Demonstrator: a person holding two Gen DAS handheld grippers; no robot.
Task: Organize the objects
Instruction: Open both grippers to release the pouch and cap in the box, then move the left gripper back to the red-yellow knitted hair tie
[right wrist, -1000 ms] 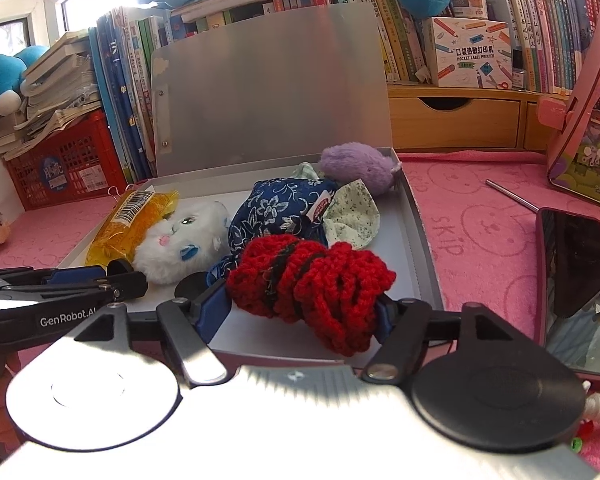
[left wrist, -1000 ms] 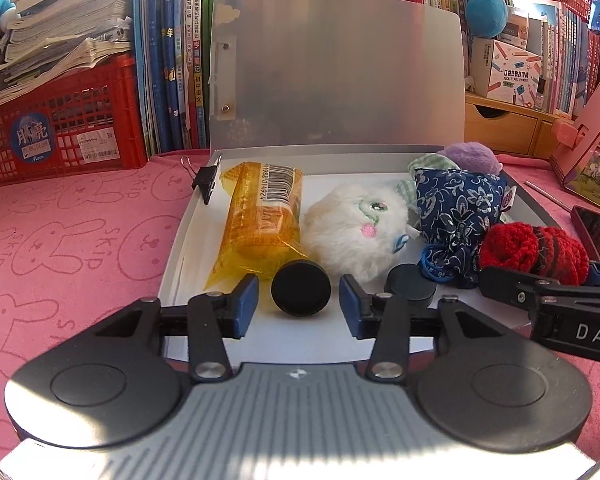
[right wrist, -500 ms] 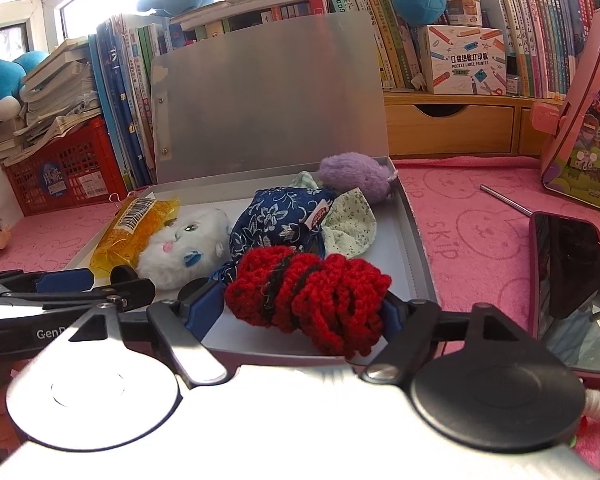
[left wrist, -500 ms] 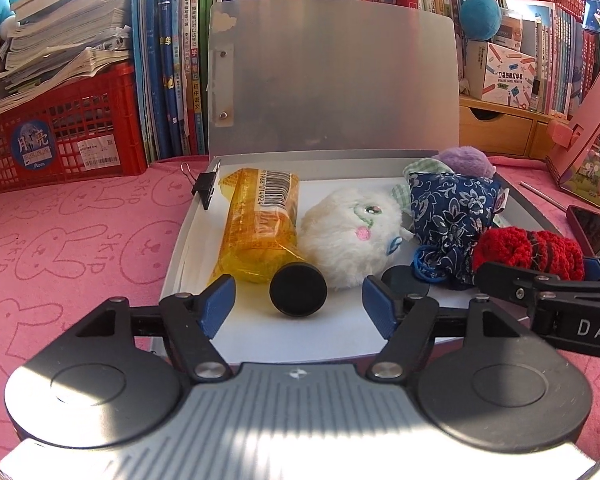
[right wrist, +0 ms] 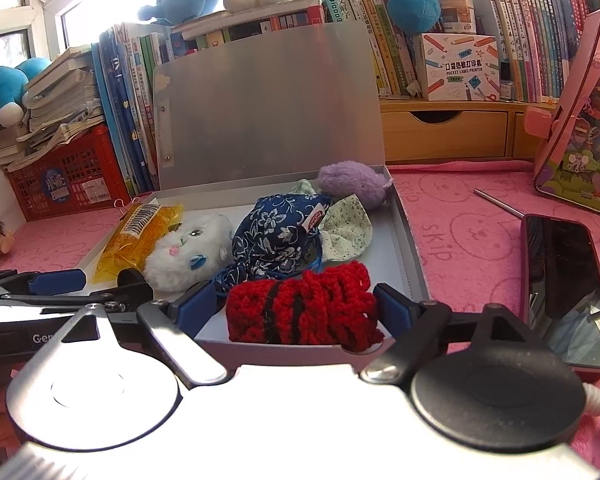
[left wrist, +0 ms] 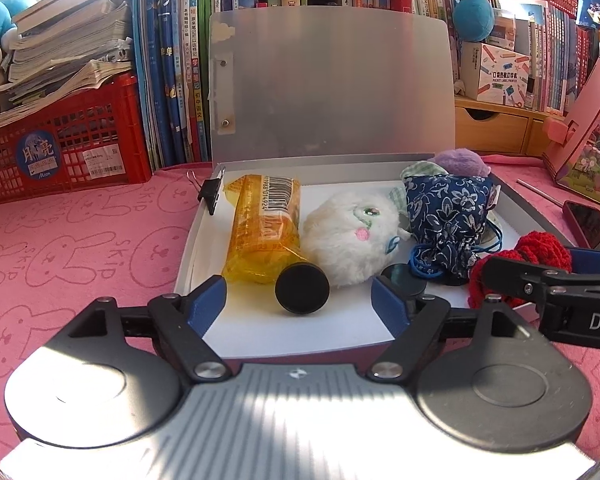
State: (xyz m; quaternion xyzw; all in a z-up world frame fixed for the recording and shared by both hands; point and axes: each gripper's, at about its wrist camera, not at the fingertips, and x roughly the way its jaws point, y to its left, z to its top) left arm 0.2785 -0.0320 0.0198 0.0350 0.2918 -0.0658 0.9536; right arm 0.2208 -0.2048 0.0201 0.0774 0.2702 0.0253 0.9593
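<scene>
An open grey box (left wrist: pixel 188 248) with its lid upright holds a yellow packet (left wrist: pixel 264 232), a white plush (left wrist: pixel 348 236), a blue floral pouch (left wrist: pixel 444 216) and a purple plush (left wrist: pixel 460 162). A black disc (left wrist: pixel 302 289) stands on edge against the packet. It sits between the pads of my left gripper (left wrist: pixel 300 306), whose jaws are opening and clear of it. A red crochet piece (right wrist: pixel 304 308) lies at the box's front right corner. My right gripper (right wrist: pixel 294 308) straddles it with jaws opening and a gap at the left pad.
A second black disc (left wrist: pixel 404 276) lies by the pouch. A binder clip (left wrist: pixel 212 194) hangs on the box's left rim. A phone (right wrist: pixel 560 280) and a metal rod (right wrist: pixel 500 204) lie on the pink cloth at the right. A red basket (left wrist: pixel 60 148) and books line the back.
Both grippers' jaws have widened. The left pads have drawn away from the black disc. The red crochet piece has spread out and settled at the box's front edge.
</scene>
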